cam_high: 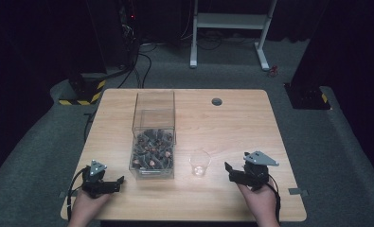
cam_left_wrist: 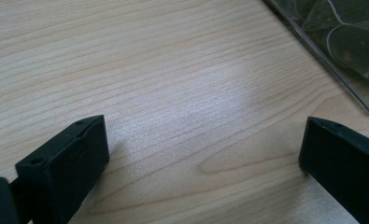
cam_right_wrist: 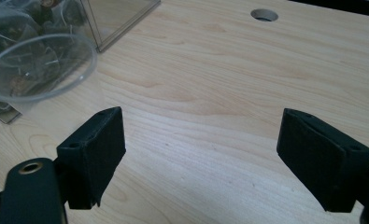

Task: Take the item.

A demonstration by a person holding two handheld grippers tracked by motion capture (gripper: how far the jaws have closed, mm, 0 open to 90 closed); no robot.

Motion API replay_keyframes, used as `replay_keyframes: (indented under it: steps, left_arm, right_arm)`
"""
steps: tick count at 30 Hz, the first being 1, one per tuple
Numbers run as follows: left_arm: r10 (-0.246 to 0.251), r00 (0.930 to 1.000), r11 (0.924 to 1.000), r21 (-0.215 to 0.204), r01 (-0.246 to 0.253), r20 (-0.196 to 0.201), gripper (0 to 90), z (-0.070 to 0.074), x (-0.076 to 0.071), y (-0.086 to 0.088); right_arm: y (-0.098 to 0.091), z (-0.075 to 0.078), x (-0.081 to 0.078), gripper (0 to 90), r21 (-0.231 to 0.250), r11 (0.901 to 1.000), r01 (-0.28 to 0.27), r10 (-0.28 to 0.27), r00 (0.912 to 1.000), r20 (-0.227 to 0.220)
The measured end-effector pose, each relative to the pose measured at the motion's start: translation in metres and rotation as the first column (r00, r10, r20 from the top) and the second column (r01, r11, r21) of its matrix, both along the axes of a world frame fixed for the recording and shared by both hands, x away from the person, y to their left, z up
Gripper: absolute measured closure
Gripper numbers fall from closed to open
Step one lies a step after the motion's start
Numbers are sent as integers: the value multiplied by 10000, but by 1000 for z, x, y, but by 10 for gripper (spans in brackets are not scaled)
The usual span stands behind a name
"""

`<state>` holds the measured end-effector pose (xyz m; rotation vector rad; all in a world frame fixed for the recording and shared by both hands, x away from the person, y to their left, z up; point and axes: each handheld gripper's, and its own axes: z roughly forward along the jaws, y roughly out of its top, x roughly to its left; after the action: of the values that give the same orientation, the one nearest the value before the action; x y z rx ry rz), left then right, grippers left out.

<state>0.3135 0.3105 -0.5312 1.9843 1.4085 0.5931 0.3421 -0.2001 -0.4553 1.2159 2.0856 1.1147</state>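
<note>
You are working at the light wooden surface. On it the clear plastic rectangular box of dark small packets is sitting at the middle, probably within reach of both hands. The small clear plastic cup is standing just beside it. Your left claw and right claw are resting released, holding nothing, one at each side.

Ahead of our left gripper we have bare table between its wide-apart jaws, with the clear box of dark pieces blocking just beyond its tip. Our right gripper, jaws spread, has the clear cup near its tip; past that, open wood reaches the cable hole.
</note>
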Motion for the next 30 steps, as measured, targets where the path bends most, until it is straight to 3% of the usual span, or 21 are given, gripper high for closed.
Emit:
replay_keyframes:
  steps: [9,30]
  left_arm:
    - [-1,10000,10000,1,1,-2,19,0,0,0]
    - [3,10000,10000,0,-3,3,19,0,0,0]
  right_arm:
    - [15,11,4,168,36,9989,-459,458,9987,220]
    - [49,22,9,230,329,9920,-1219,1212,9924,223]
